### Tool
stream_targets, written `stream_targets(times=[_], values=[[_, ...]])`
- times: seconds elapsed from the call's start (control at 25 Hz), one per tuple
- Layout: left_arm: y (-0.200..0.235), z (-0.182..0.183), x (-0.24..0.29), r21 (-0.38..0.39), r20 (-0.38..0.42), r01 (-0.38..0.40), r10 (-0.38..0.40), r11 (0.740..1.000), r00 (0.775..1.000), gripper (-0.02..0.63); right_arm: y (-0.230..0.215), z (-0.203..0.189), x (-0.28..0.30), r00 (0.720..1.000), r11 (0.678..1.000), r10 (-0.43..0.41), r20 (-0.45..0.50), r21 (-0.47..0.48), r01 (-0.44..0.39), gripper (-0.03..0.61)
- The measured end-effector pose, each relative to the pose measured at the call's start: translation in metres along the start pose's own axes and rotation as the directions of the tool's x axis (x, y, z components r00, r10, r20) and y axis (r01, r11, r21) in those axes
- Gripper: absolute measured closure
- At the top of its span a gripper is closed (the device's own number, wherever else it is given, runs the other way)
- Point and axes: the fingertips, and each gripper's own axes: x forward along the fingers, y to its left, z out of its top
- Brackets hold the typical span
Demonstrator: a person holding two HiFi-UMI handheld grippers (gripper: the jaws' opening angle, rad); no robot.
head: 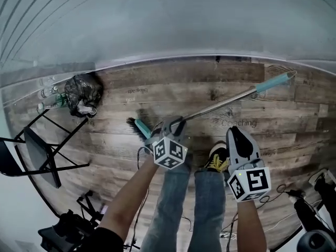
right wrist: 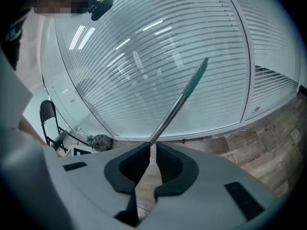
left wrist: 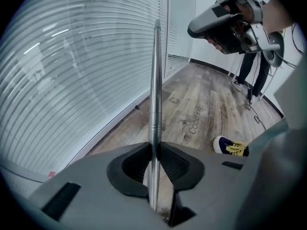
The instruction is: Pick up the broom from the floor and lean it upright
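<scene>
A black folding chair point(head: 39, 151) stands at far left. Beside it, against the wall, sits a crumpled black plastic bin bag point(head: 84, 91) with something white at its mouth; clear plastic bottles point(head: 48, 93) lie just beside it, outside. The left hand-held gripper point(left wrist: 154, 150) is clamped on the silver metal pole of the teal-headed broom point(head: 226, 103), close to the brush end. The pole slants over the wooden plank floor point(head: 157, 93), teal grip end rightmost. The right hand-held gripper point(right wrist: 149, 150) has its jaws a narrow slit apart, nothing between them.
</scene>
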Motion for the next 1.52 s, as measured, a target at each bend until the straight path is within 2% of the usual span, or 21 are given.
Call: stream_targets(times=[0.28,0.44,0.68,0.88,1.08,1.2,1.28,1.36,1.52], values=[[0.028,0.008,-0.06,-0.063,0.041,-0.081,0.084,0.995,0.996,0.529,0.05,0.049,-0.016,0.998,0.993,0.058,0.014,-0.106,-0.056,0.551],[0.043,0.013,-0.092,-0.102,0.06,-0.112,0.118,0.988,0.991,0.529,0.076,0.077,-0.025,0.996,0.988,0.082,0.02,-0.134,-0.078,0.551],[0.068,0.02,-0.131,-0.211,0.088,-0.162,0.184,0.964,0.979,0.529,0.113,0.106,-0.042,0.993,0.977,0.116,0.013,-0.183,-0.111,0.551],[0.094,0.027,-0.153,-0.344,0.108,-0.216,0.267,0.914,0.958,0.529,0.131,0.116,-0.052,0.99,0.965,0.138,-0.008,-0.225,-0.136,0.551],[0.109,0.04,-0.169,-0.503,0.129,-0.215,0.319,0.837,0.939,0.529,0.142,0.128,-0.062,0.989,0.956,0.147,-0.02,-0.252,-0.148,0.551],[0.12,0.051,-0.177,-0.564,0.153,-0.225,0.368,0.795,0.917,0.529,0.147,0.137,-0.064,0.988,0.952,0.156,-0.018,-0.264,-0.156,0.551],[0.122,0.054,-0.177,-0.601,0.142,-0.222,0.376,0.768,0.915,0.529,0.149,0.142,-0.065,0.986,0.949,0.166,-0.018,-0.269,-0.165,0.551],[0.122,0.056,-0.173,-0.621,0.135,-0.218,0.376,0.753,0.917,0.529,0.149,0.145,-0.066,0.985,0.946,0.171,-0.018,-0.277,-0.169,0.551],[0.13,0.06,-0.163,-0.636,0.147,-0.216,0.391,0.741,0.909,0.529,0.149,0.141,-0.057,0.983,0.943,0.182,-0.022,-0.279,-0.181,0.551]])
